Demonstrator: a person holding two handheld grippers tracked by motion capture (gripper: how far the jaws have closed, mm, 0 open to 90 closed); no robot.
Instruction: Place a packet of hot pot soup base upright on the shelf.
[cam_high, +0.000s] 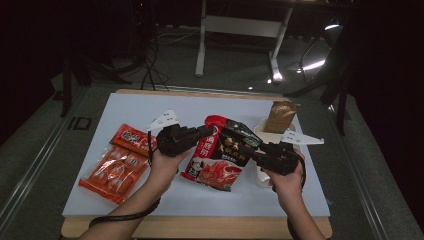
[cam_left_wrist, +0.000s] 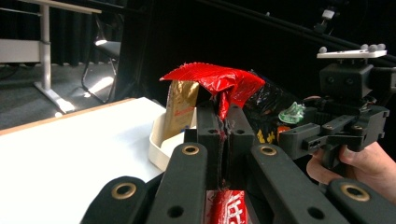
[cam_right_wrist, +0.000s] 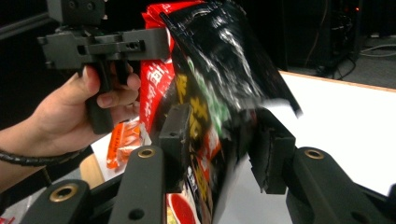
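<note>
Over the white table (cam_high: 125, 190), a red-and-black pouch (cam_high: 222, 152) hangs between both tools. The left gripper (cam_left_wrist: 223, 122) is clenched on its red top edge; the right gripper (cam_right_wrist: 224, 140) stands wide apart around its side, seemingly without contact, the pouch being blurred there.

High view looks down from above; both gripper views sit close, sharing the red-black packet (cam_high: 222, 152).
</note>
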